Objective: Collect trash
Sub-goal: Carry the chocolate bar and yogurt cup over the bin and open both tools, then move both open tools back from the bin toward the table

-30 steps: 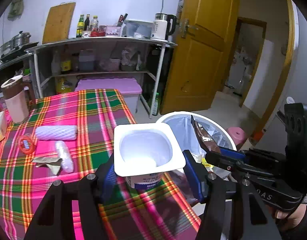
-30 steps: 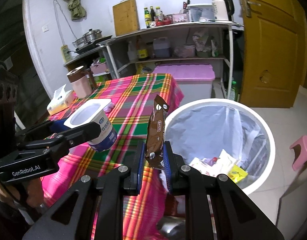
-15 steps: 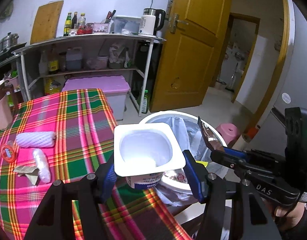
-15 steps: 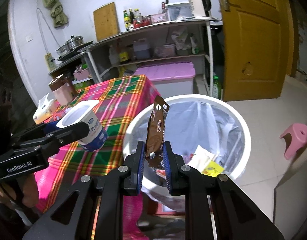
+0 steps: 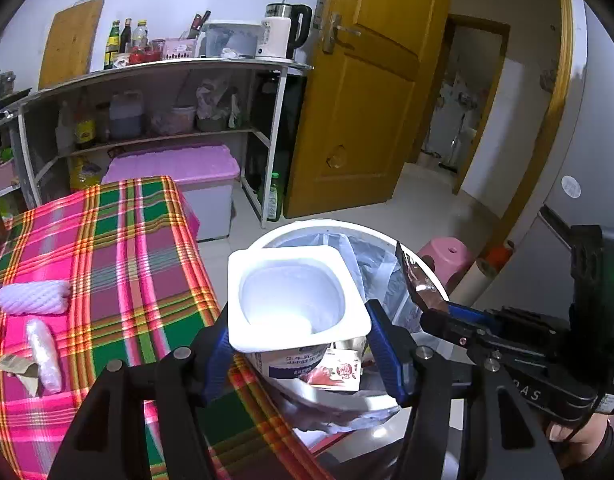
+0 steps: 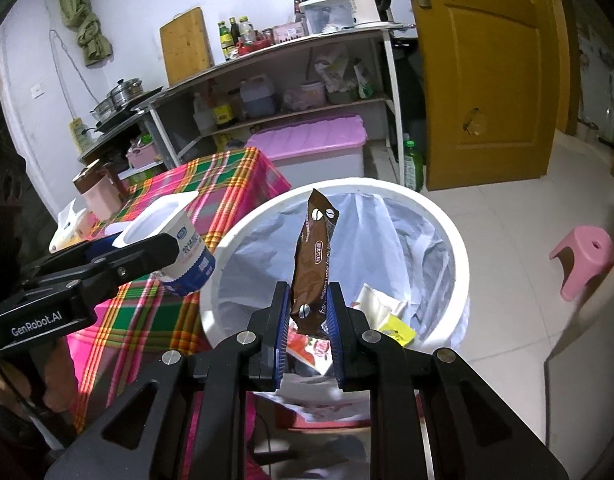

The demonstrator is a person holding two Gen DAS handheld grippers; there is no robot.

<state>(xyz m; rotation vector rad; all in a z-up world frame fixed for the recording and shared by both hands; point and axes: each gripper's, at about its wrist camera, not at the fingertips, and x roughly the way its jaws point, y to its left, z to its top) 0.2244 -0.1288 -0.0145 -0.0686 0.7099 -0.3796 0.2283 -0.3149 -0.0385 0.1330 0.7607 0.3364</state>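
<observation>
Left gripper (image 5: pixel 299 332): jaws spread wide, pinching an empty yogurt cup (image 5: pixel 295 312) by its sides, mouth up, over the near rim of the trash bin (image 6: pixel 447 232).
Right gripper (image 6: pixel 307 324): jaws nearly together, clamping a brown coffee sachet (image 6: pixel 313 256) by its lower end, upright over the bin's opening.
Bin: white, bag-lined, with wrappers inside.
Hidden: the cup's base is behind its rim in the left view; sachet print mostly unreadable.
Pose: both grippers angle downward, side by side.
Table (image 5: pixel 119 248): a foam sleeve (image 5: pixel 33 297) and scraps lie there.

White walls, pale tiled floor (image 6: pixel 507 216). Yellow wooden door (image 5: pixel 371 92) ahead; metal shelving (image 5: pixel 159 112) left of it; pink stool (image 6: pixel 583 256) far right.
</observation>
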